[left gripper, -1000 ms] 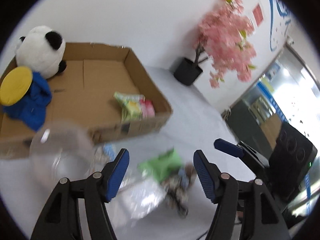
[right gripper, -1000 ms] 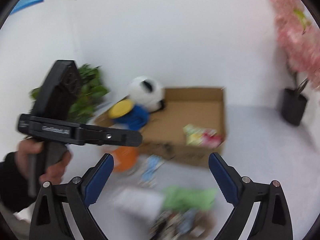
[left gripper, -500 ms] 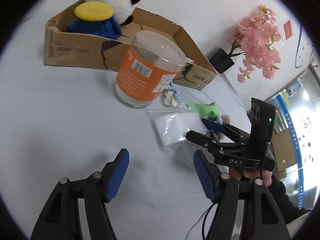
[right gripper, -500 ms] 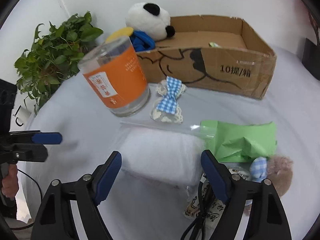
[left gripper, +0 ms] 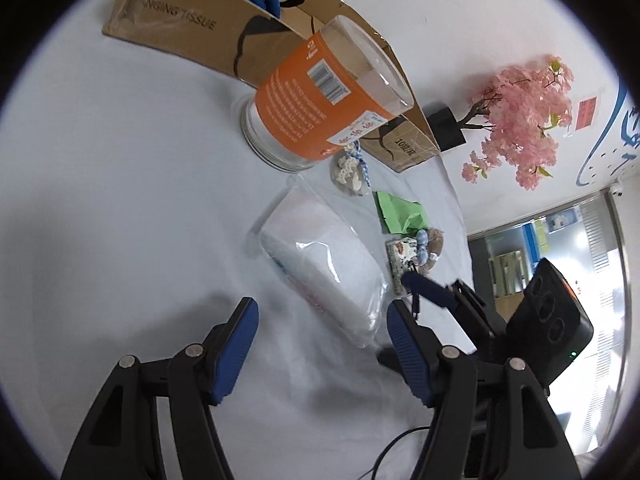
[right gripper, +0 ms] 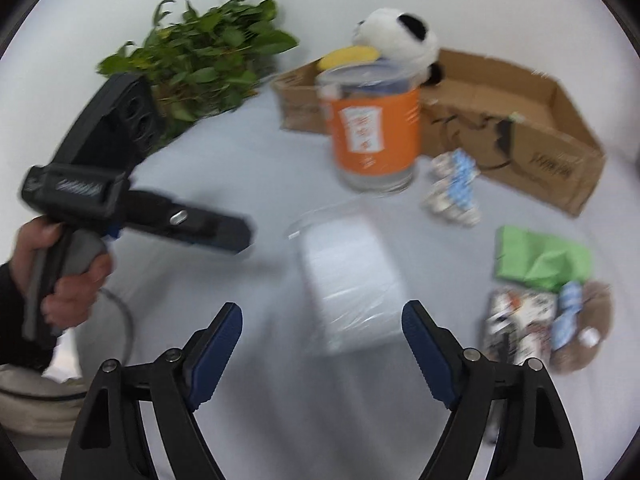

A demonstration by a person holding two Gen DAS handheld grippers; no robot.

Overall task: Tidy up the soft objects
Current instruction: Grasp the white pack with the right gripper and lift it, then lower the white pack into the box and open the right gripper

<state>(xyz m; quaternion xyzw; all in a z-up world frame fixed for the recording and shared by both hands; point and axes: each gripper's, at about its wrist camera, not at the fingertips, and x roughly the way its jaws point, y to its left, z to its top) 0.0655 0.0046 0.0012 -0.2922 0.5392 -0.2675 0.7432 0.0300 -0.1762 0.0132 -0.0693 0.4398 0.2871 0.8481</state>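
A white soft pack in a clear plastic bag [left gripper: 324, 264] lies on the white table, also in the right wrist view [right gripper: 352, 276]. My left gripper [left gripper: 320, 344] is open and empty just short of its near end. My right gripper [right gripper: 320, 344] is open and empty, with the bag's near end between its fingers. A green cloth [right gripper: 540, 260], a blue-checked bow [right gripper: 456, 188] and a small brown plush [right gripper: 584, 332] lie to the right. A cardboard box [right gripper: 552, 152] holds a panda plush [right gripper: 400, 36].
A clear jar with an orange label [right gripper: 376, 136] stands in front of the box, also in the left wrist view [left gripper: 324, 100]. A green potted plant [right gripper: 200, 60] is at the back left. A pink blossom tree [left gripper: 520, 112] in a black pot stands beyond the box.
Both grippers have come down from above the box to the table and now close in on the bagged white pack from two sides. The right wrist view is blurred by motion.
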